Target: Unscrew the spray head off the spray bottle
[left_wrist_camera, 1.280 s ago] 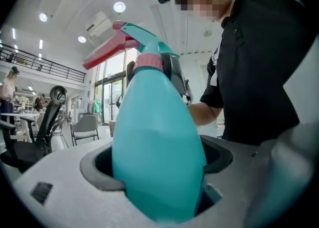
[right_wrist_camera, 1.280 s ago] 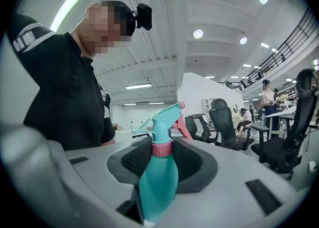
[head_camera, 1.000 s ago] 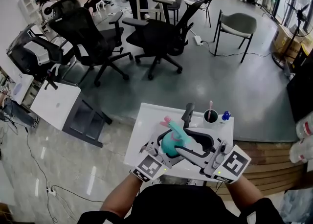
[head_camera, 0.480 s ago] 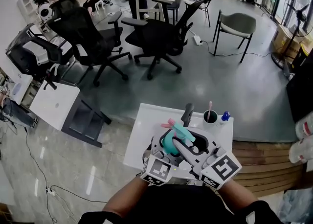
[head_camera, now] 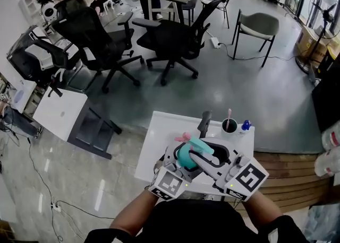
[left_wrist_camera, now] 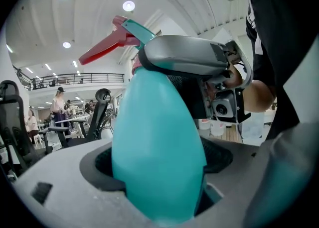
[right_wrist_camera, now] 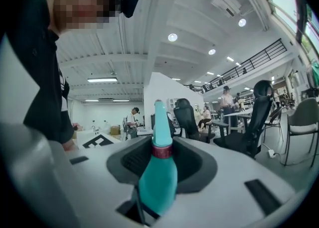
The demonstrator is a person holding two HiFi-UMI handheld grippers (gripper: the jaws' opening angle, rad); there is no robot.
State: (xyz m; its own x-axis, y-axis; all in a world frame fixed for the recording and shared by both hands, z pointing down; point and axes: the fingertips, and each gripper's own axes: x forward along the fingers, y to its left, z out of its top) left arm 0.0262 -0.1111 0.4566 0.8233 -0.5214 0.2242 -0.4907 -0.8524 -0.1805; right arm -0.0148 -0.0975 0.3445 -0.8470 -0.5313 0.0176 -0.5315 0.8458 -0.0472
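Left gripper (head_camera: 179,158) is clamping the teal spray bottle (left_wrist_camera: 157,142) by its body over the white table (head_camera: 158,137); the bottle is opaque, so its contents are not showing. Its spray head (left_wrist_camera: 130,29) is sitting gripped between the jaws of the right gripper (head_camera: 197,149), which have just been closing. Beyond the right gripper, a white cup (head_camera: 228,128) is holding a pink-handled stick

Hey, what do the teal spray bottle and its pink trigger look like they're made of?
Spray bottle: probably plastic. It is opaque teal and smooth with a soft sheen, and the rounded body shows faint highlights and no seams.
Trigger on the spray head: likely hard plastic. It is glossy pinkish red, a thin moulded lever with crisp edges.
Looks alone cannot confirm either.
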